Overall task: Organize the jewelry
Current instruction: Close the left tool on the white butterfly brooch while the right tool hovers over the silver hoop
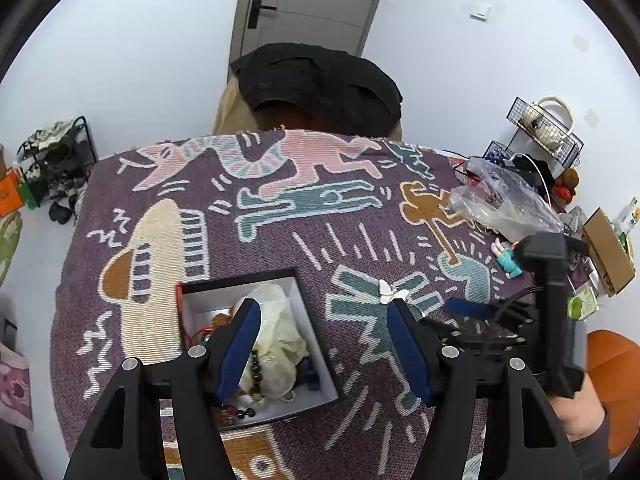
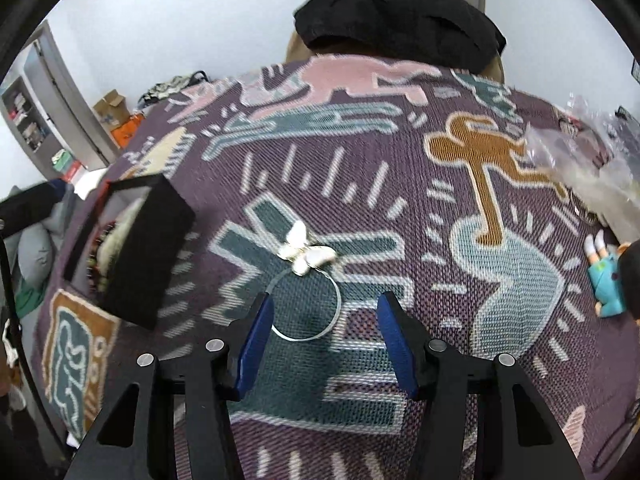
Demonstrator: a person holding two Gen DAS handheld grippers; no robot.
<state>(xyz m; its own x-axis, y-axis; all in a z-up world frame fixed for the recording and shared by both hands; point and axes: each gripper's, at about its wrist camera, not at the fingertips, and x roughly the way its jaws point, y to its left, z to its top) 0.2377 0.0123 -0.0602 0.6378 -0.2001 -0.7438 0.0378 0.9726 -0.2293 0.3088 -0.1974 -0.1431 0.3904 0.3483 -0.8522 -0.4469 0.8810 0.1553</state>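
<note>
A thin silver bangle point(image 2: 334, 294) with a white butterfly charm point(image 2: 305, 251) lies on the patterned purple cloth point(image 2: 360, 184). My right gripper point(image 2: 326, 338) is open just above and behind the bangle, its left pad over the ring's left edge. The butterfly also shows in the left wrist view point(image 1: 391, 291). A black box with white lining point(image 1: 298, 300) holds beads, red cord and a crumpled pale bag point(image 1: 276, 332). My left gripper point(image 1: 322, 350) is open and empty over the box's right side. The box shows at the left in the right wrist view point(image 2: 148, 248).
A clear plastic bag point(image 1: 500, 200) lies at the table's right, with a small doll point(image 1: 508, 258), cardboard box point(image 1: 608, 252) and wire rack point(image 1: 548, 128) nearby. A chair with a black cushion point(image 1: 320, 84) stands at the far edge. The right gripper's body point(image 1: 552, 312) is beside my left one.
</note>
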